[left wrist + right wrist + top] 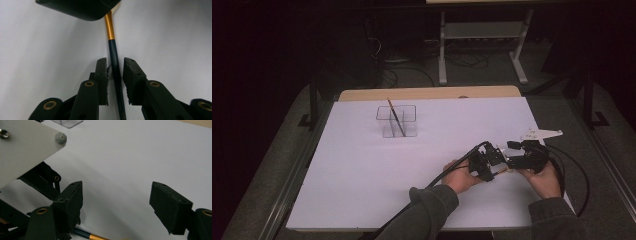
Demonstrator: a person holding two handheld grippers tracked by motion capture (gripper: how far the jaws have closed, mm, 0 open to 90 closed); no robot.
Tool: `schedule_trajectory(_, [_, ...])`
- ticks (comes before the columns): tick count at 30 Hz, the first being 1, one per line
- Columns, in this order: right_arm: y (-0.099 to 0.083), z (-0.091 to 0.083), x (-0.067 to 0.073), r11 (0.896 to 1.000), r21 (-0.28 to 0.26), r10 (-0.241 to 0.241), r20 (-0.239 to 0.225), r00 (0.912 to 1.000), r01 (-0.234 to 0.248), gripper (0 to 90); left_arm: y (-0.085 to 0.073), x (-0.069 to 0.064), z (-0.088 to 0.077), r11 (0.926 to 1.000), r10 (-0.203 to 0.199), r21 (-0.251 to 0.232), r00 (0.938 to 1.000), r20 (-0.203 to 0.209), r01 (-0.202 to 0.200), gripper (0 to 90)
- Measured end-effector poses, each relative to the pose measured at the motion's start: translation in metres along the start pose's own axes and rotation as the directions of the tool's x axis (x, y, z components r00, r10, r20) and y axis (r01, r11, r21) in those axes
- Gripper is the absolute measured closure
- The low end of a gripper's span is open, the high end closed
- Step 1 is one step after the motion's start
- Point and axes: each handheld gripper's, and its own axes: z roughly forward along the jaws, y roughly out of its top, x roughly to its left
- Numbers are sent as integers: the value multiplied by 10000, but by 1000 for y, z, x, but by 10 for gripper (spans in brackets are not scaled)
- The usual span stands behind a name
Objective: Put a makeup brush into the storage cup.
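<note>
A dim room – grey carpet floor (492,75) strewn with cables (412,70). At the frame's upper middle stands a pale metal stand (482,35). The white-topped counter (362,165) is brightly lit.

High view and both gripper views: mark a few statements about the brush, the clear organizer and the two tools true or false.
1. A dark-handled brush with a gold ferrule lies between the left tool's jaws. True.
2. The left tool's pads are clamped hard on the brush. False: a thin gap shows on each side of the handle.
3. The right tool's jaws are shut. False: they stand wide apart with bare white table between them.
4. A clear divided organizer stands at the far side of the table with one thin stick leaning in it. True.
5. Both hands work at the table's left edge. False: they meet right of centre, near the front edge.
</note>
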Motion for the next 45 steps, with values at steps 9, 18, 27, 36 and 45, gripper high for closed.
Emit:
schedule_trajectory(9, [-1, 0, -2, 9997, 25, 258, 106, 9996, -259, 256, 1, -4, 0, 9982, 562, 229, 9978, -362, -554, 825])
schedule_trajectory(18, [-2, 1, -2, 9994, 44, 349, 60, 9994, -350, 257, 1, -3, -1, 9986, 478, 226, 9985, -277, -472, 835])
schedule_trajectory(27, [0, 0, 2, 9998, -6, 191, -88, 9998, -191, 258, -7, -1, -8, 9995, 300, 71, 9995, -25, -300, 835])
schedule_trajectory(36, [3, 0, 8, 9999, -113, 8, -299, 9996, -12, 257, -28, 2, -27, 9995, -15, -309, 10000, -13, 15, 835])
schedule_trajectory(45, [10, 4, 23, 9994, -33, -357, -680, 9971, 355, 247, -58, 11, -52, 9972, -387, -642, 9992, -133, 378, 835])
